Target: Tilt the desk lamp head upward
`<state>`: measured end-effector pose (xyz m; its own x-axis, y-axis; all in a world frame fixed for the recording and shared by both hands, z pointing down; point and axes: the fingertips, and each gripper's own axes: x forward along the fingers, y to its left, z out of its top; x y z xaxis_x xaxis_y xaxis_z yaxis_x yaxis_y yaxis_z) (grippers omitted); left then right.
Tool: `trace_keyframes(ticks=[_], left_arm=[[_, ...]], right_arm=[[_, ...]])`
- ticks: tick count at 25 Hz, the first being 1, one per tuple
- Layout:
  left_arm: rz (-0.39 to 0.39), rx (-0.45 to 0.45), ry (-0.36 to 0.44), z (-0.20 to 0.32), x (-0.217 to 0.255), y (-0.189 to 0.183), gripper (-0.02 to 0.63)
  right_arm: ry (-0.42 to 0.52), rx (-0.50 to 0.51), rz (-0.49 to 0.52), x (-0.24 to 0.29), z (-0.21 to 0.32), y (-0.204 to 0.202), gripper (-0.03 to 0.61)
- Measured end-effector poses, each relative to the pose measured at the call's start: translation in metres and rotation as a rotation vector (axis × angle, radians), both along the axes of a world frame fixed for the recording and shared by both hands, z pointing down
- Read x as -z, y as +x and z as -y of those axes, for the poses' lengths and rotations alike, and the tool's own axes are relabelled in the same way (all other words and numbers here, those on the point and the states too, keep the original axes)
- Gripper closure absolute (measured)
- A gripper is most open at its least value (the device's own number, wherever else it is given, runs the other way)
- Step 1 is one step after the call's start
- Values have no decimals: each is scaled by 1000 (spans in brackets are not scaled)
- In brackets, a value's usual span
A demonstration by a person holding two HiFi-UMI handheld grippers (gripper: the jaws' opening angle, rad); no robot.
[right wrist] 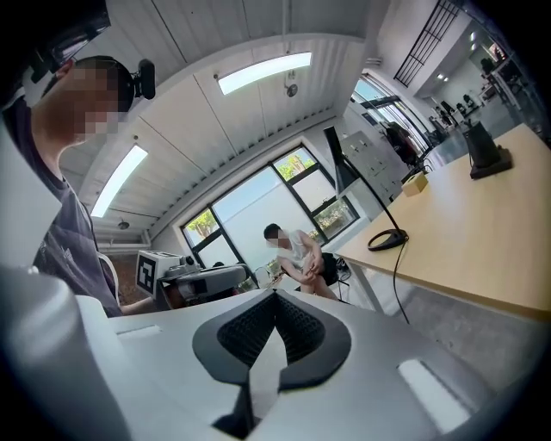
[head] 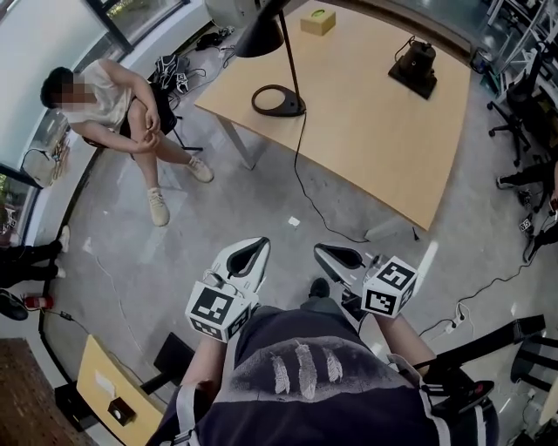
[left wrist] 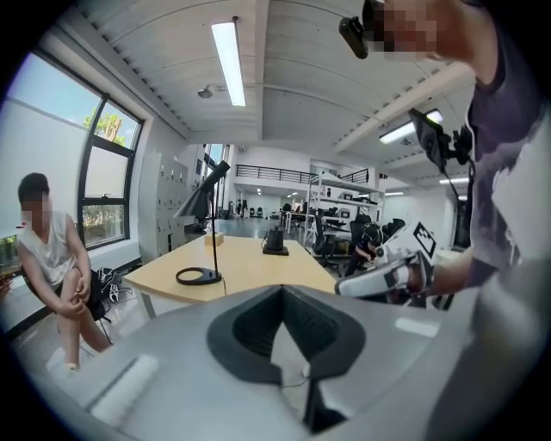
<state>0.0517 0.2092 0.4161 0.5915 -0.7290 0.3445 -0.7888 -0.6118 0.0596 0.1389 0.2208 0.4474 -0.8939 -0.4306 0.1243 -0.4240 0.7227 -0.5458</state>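
The black desk lamp stands on the far wooden table [head: 392, 148], with its ring base [head: 278, 101] near the table's left corner and its cone head [head: 258, 37] tipped downward above it. Both grippers hang low near the person's body, well short of the table. My left gripper [head: 255, 247] is shut with nothing in it, and my right gripper [head: 324, 253] beside it is shut and empty too. In the left gripper view the lamp head [left wrist: 203, 195] and base [left wrist: 198, 276] show far beyond the shut jaws [left wrist: 281, 293]. The right gripper view shows the lamp base [right wrist: 387, 239] far off.
A person sits on a chair [head: 122, 109] left of the table. On the table lie a black device [head: 414, 65] and a yellow box [head: 318, 22]. The lamp's cable [head: 305, 196] runs down to the floor. Office chairs [head: 523, 96] stand at the right; a small table [head: 109, 388] sits lower left.
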Motion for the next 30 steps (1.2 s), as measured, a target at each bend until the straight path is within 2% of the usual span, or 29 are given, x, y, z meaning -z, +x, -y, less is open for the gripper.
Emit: trace_keyframes(ticks=[6,13,21,30], left_arm=[[11,-20,-1,31,1,24,611],[-8,-30,17,73,-6,8,611],[-76,-68,37,144,-4,-41,611],[-146,-48,50,205,-6,-150,612]], right_arm=[[11,-41,-21,-4,37,39,580],[5,-84,-51,-9,68,28,580],[30,-142,-110,6,132,-23,580],[39,-153,-167,11,195,-128,580]])
